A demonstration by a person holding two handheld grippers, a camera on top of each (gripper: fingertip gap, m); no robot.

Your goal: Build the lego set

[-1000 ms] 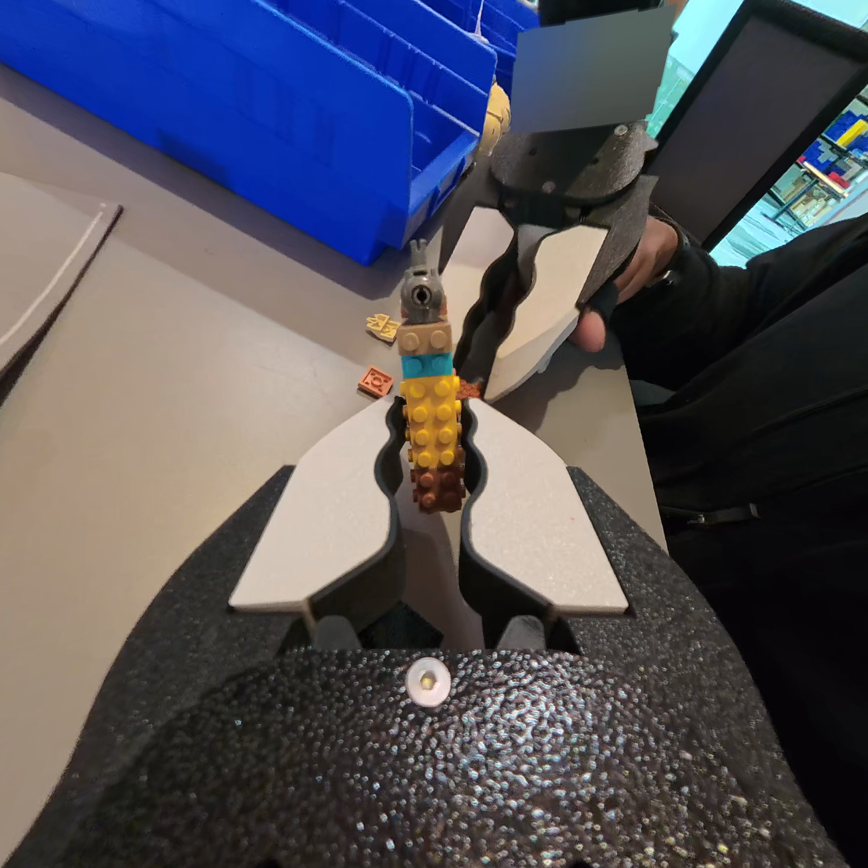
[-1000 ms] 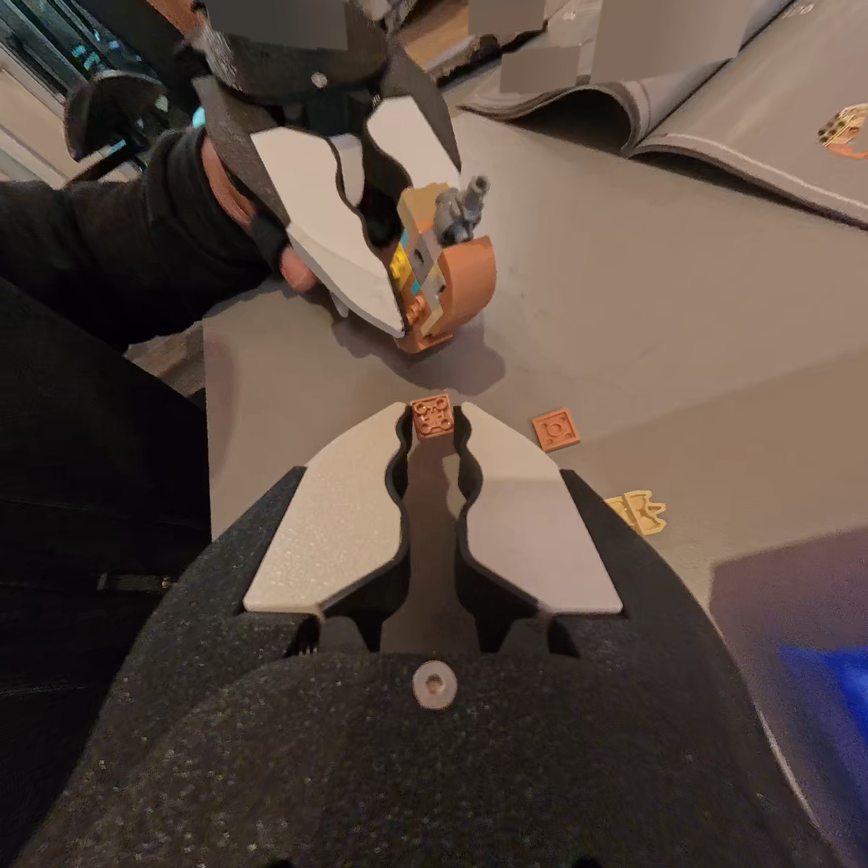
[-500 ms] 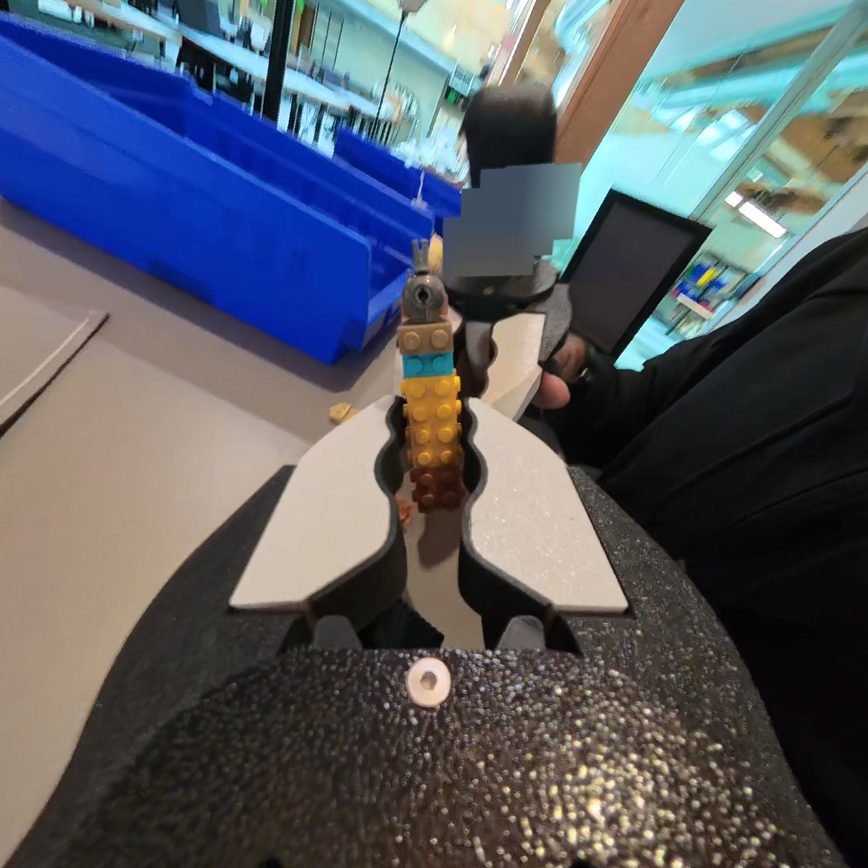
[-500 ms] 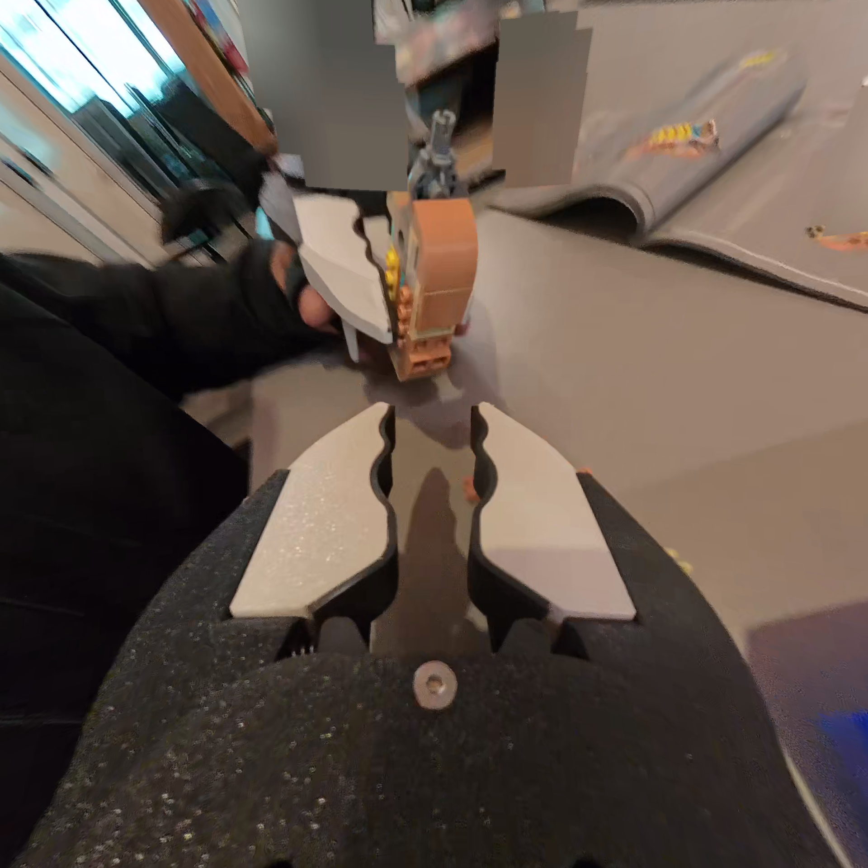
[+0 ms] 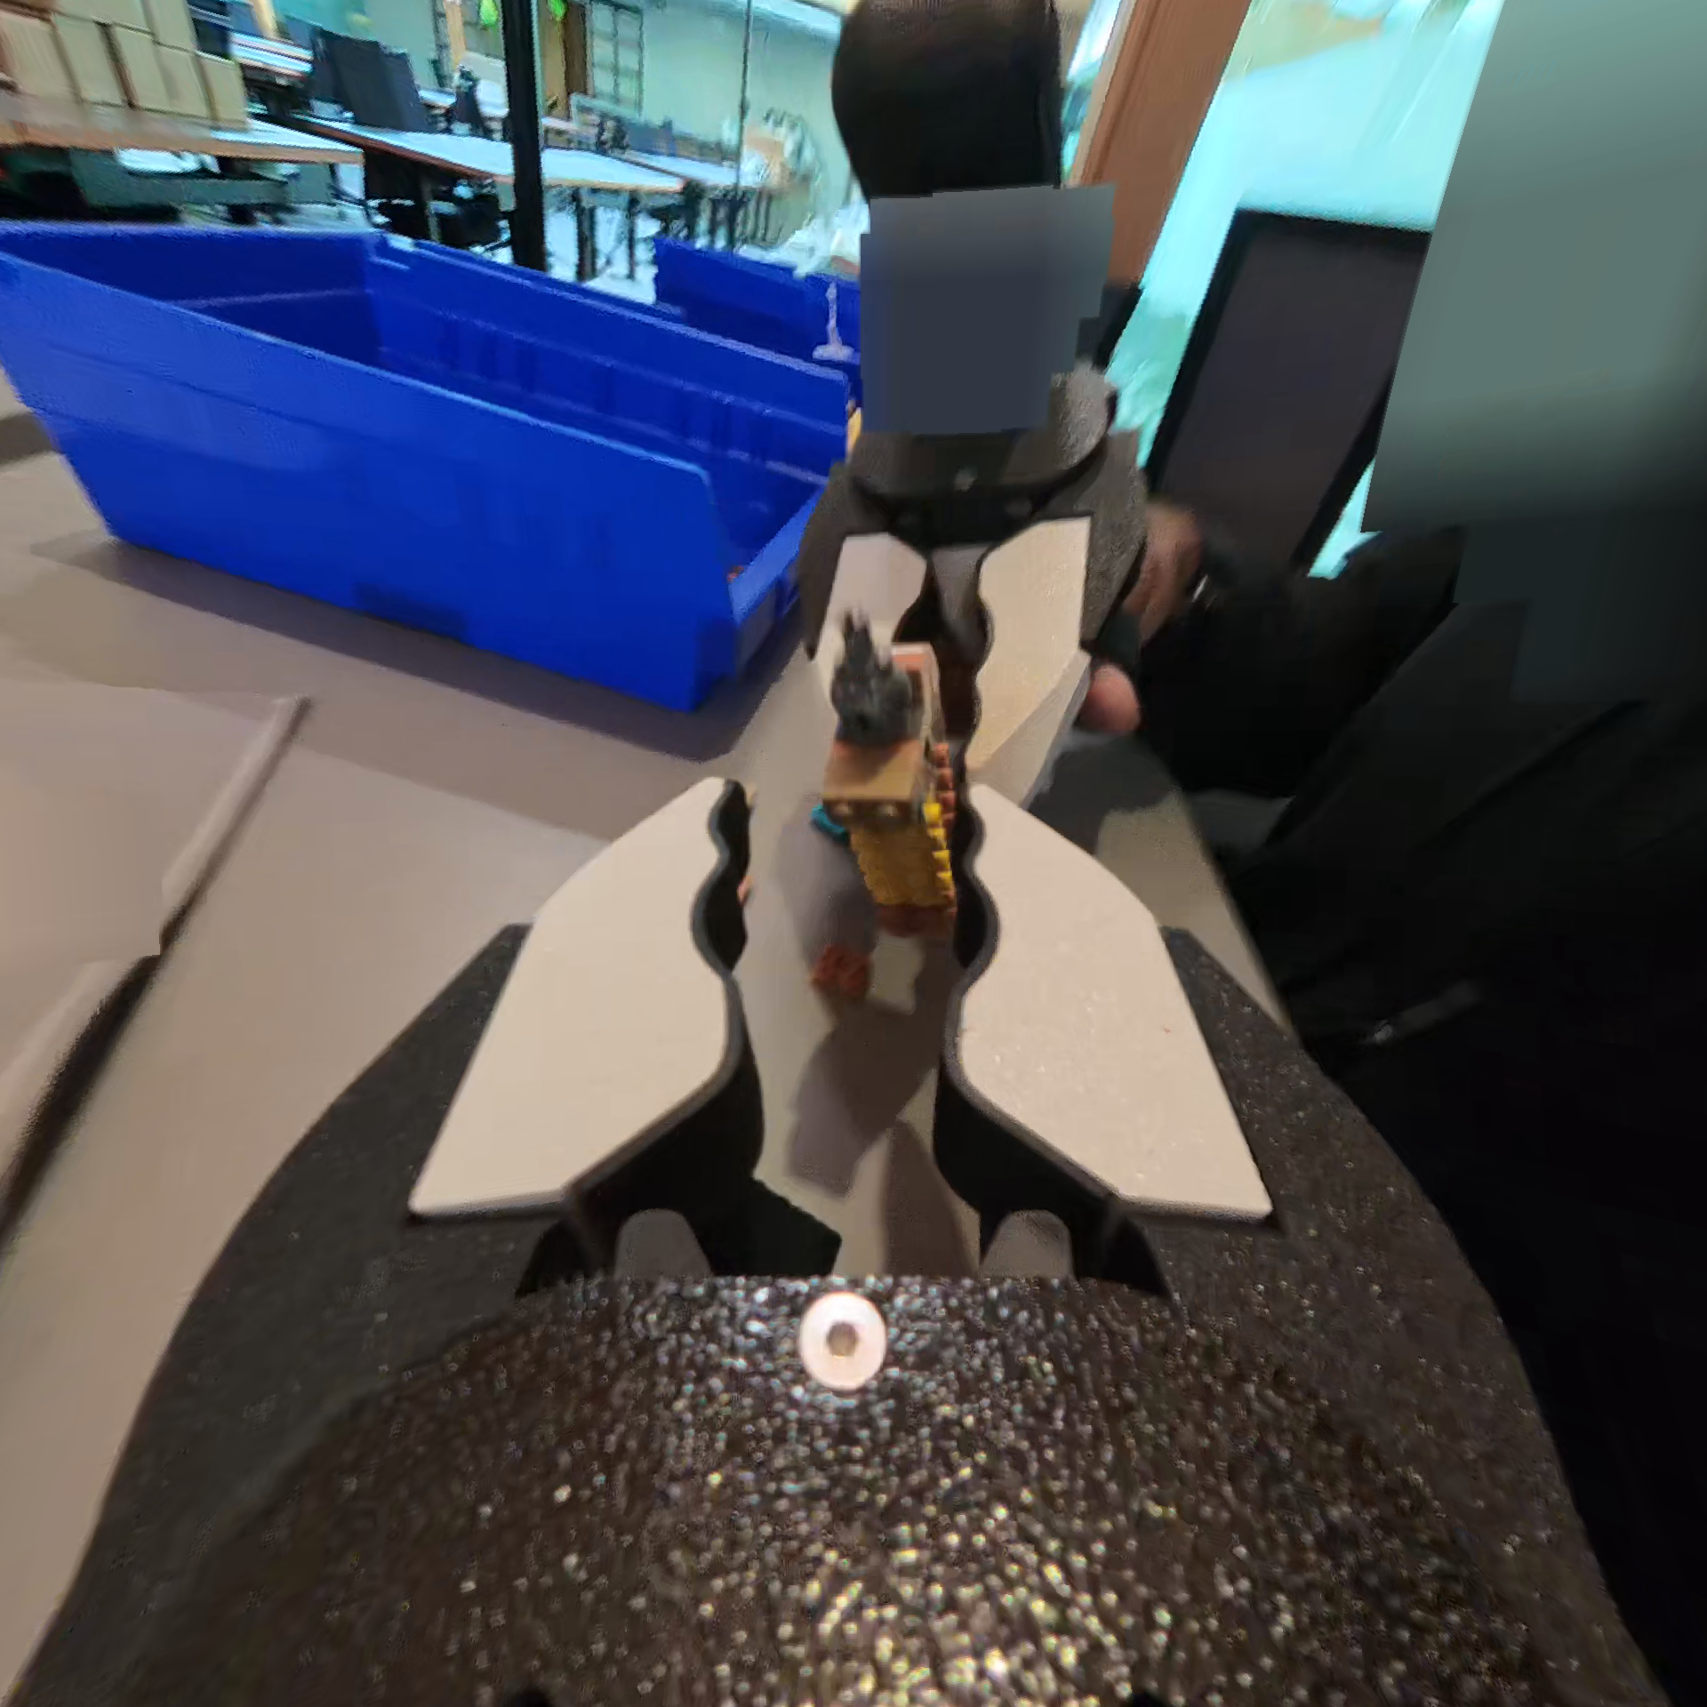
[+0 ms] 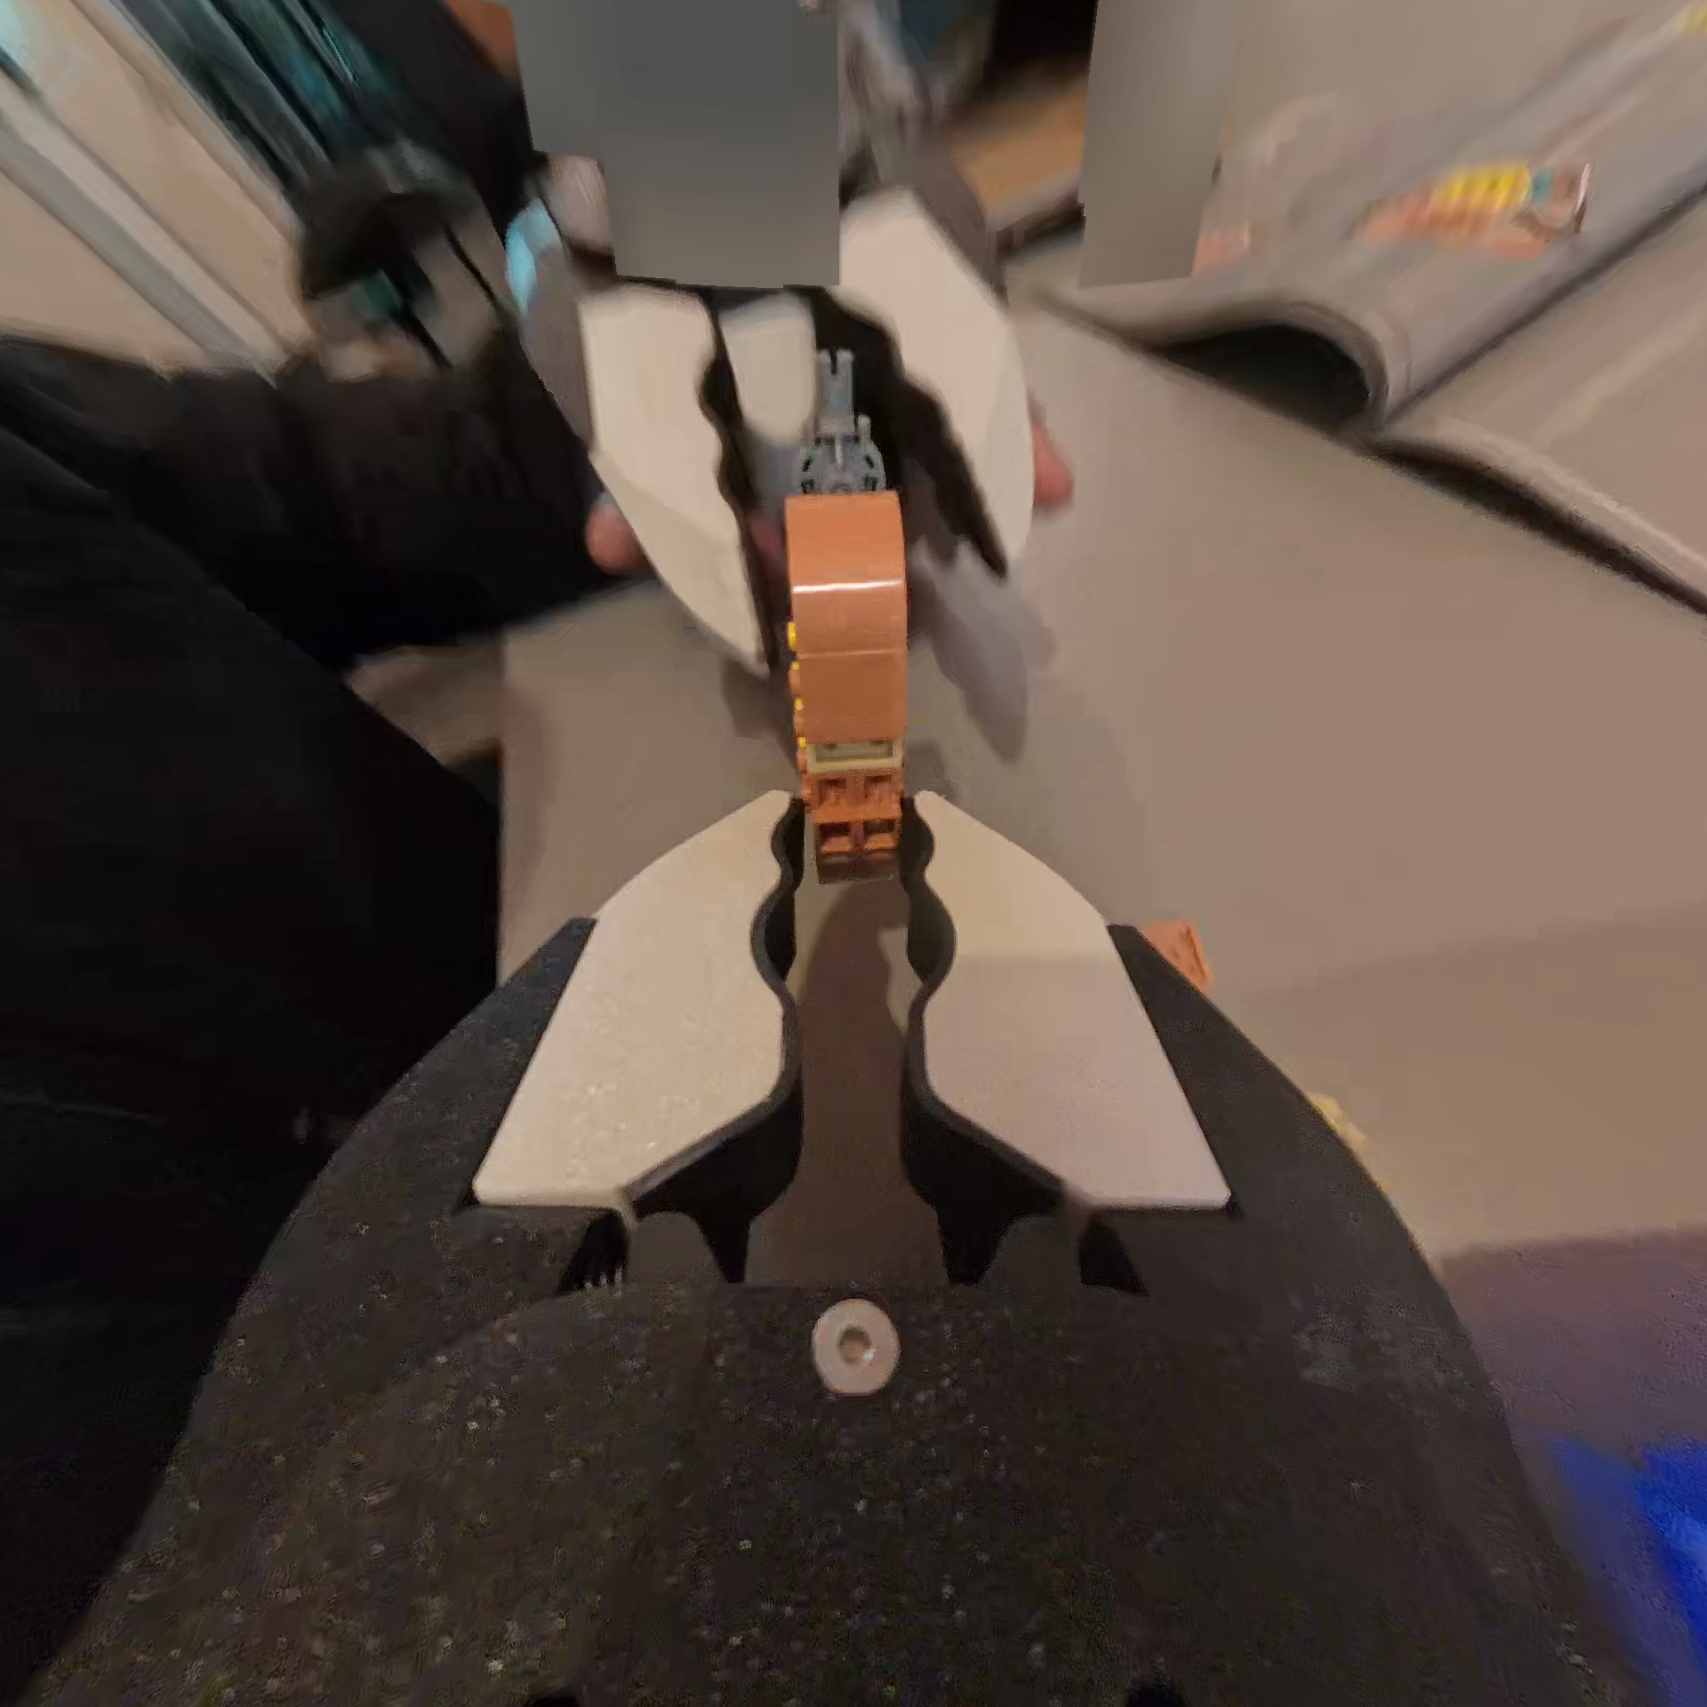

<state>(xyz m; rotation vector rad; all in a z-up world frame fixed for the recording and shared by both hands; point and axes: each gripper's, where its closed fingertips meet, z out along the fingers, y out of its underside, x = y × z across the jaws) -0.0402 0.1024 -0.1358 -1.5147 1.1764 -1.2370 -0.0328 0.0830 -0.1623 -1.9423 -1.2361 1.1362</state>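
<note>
The lego assembly is a column of brown, yellow, teal and tan bricks with a grey piece on top and an orange curved back. It stands tilted between the two grippers. My left gripper is open, its fingers wide on either side of the column, which leans by the right finger. My right gripper faces it from the other side and is shut on the column's orange-brown base. A small brown plate lies on the table between the left fingers.
Blue bins stand at the back of the grey table. An open instruction booklet lies to the side. A small orange plate and a yellow piece lie by the right gripper. A person in black sits close by. My left and right fingertips are right by each other.
My left gripper has opened and let go of the column. My right gripper dropped the small plate, moved in and closed on the column's base. The column now tilts.
</note>
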